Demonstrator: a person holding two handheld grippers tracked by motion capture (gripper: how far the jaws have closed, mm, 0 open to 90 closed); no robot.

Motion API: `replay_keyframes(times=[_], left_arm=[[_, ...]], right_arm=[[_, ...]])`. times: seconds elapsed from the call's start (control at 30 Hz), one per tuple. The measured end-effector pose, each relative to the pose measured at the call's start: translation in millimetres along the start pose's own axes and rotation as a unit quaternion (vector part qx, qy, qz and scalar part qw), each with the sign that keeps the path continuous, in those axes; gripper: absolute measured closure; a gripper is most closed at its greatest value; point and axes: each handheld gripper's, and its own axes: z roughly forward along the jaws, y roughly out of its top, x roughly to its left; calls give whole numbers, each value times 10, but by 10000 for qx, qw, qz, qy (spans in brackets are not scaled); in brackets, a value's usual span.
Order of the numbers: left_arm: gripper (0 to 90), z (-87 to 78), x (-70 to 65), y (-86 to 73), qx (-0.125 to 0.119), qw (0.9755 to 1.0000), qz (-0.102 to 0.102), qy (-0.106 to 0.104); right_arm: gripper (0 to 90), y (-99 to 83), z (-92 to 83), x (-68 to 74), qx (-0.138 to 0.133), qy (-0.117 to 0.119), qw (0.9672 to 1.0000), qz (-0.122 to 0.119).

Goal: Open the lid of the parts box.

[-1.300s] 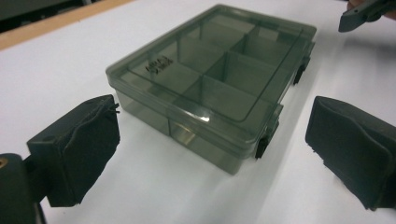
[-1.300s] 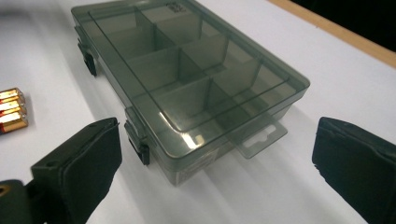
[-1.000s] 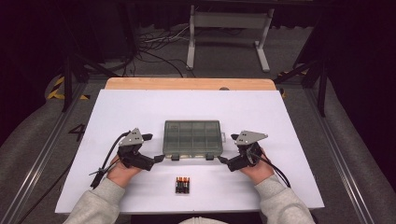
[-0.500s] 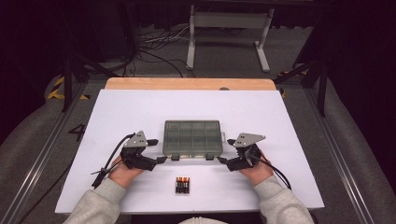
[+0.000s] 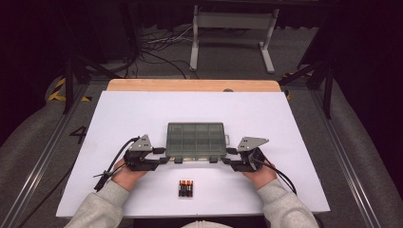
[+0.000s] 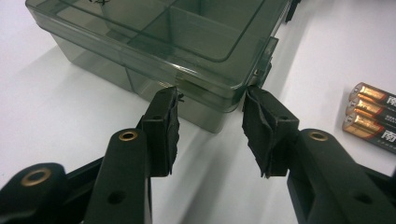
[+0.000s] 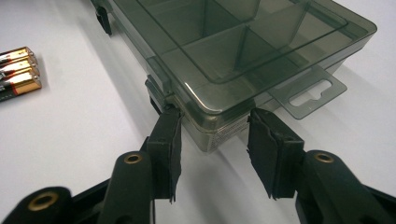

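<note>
Both grippers' jaws have just been closing on near corners of one smoky transparent plastic compartment box (image 5: 196, 139) mid-bench (image 5: 294, 114): left gripper (image 6: 210, 100) and right gripper (image 7: 212, 121) each touching, grasping its corner. Three copper-topped batteries (image 5: 186, 188) lie nearby.

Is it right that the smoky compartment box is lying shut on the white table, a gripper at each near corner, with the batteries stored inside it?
Not quite: the batteries lie on the white table in front of the compartment box, as the high view shows. The rest holds.
</note>
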Motion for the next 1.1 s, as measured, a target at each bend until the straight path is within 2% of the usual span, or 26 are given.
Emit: replay_keyframes(times=[0.6, 0.83, 1.1], left_arm=[[594, -12, -11, 4, 60, 9999, 73, 126], [618, -25, -21, 6, 95, 9998, 94, 151], [715, -67, -28, 2, 63, 9998, 80, 176]], right_arm=[[565, 4, -11, 19, 6, 101, 9999, -2], [641, 6, -27, 17, 36, 56, 10000, 9], [703, 13, -43, 35, 39, 79, 10000, -10]])
